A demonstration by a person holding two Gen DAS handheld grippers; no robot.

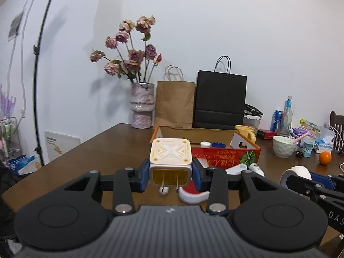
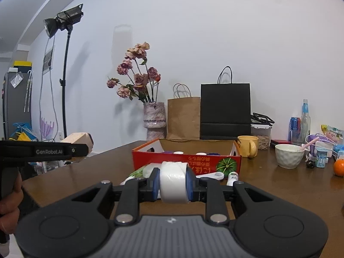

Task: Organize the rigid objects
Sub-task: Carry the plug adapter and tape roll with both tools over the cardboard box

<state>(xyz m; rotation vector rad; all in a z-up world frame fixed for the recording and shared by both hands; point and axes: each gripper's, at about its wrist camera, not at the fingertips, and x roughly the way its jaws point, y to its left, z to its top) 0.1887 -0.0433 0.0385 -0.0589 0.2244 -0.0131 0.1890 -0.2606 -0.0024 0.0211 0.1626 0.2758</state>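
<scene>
The job looks partway through: the red cardboard box (image 2: 186, 158) on the desk (image 1: 103, 148) already holds several small things, among them a white cap and a blue piece seen over its rim, though what else lies inside is hidden. Two more items are in the air just short of the box. The left gripper (image 1: 171, 173) is clamped on a white cube charger (image 1: 170, 153), its blue pads pressing both sides and the two prongs pointing back at the camera. The right gripper (image 2: 173, 186) is closed on a roll of white tape (image 2: 173, 182), held across its width. Both items seem bound for the box. Still loose on the desk in front of the box are a red and white curved piece (image 1: 193, 194), a white flat device (image 2: 211, 175) and a small white bottle (image 2: 233, 177) lying on its side, so by my reckoning a few more pickups remain after these two are dropped in
</scene>
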